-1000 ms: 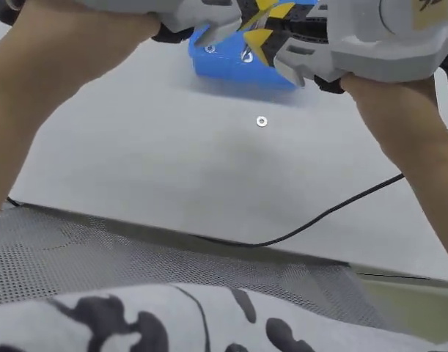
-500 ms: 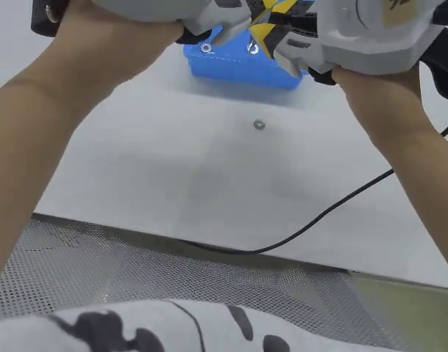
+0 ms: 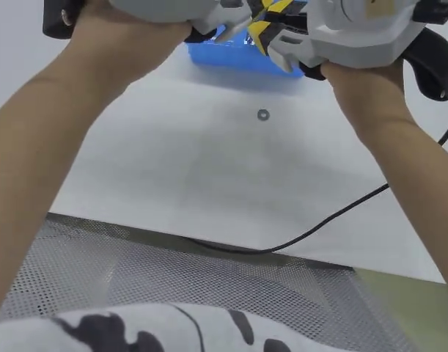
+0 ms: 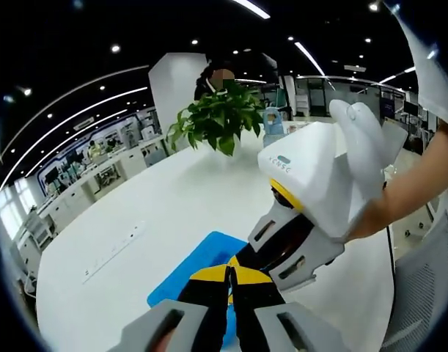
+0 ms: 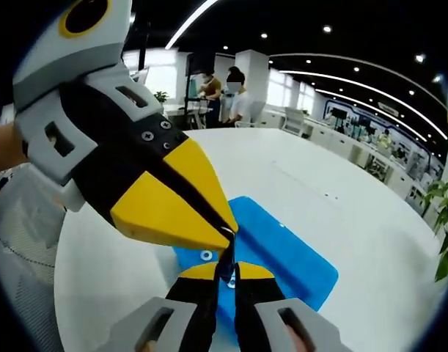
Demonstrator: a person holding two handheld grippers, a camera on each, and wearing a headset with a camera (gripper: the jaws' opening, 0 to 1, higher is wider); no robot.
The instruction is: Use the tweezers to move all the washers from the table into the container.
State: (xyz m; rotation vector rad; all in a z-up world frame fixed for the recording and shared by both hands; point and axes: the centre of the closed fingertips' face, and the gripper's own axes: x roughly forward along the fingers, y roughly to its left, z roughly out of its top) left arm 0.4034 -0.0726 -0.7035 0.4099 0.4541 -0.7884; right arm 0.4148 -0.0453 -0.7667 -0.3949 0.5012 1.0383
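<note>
One steel washer (image 3: 263, 114) lies alone on the white table, nearer to me than the blue container (image 3: 238, 57). Both grippers hover over the container's near edge with their tips meeting. My left gripper (image 3: 234, 28) and my right gripper (image 3: 271, 37) each have their jaws closed. In the right gripper view a thin dark sliver, apparently the tweezers (image 5: 225, 253), runs from my right gripper (image 5: 227, 273) up to the other gripper's yellow tip. A washer (image 5: 206, 255) lies inside the container (image 5: 282, 249). In the left gripper view my left gripper (image 4: 229, 279) sits over the container (image 4: 198, 268).
A black cable (image 3: 319, 224) crosses the table's near right part. A grey mesh surface (image 3: 172, 279) borders the table's front edge. My forearms (image 3: 55, 147) reach in from both sides. A potted plant (image 4: 220, 117) stands far back.
Both grippers have stayed joined over the container and drifted slightly farther from me. The view has shifted. The lone washer on the table has not moved.
</note>
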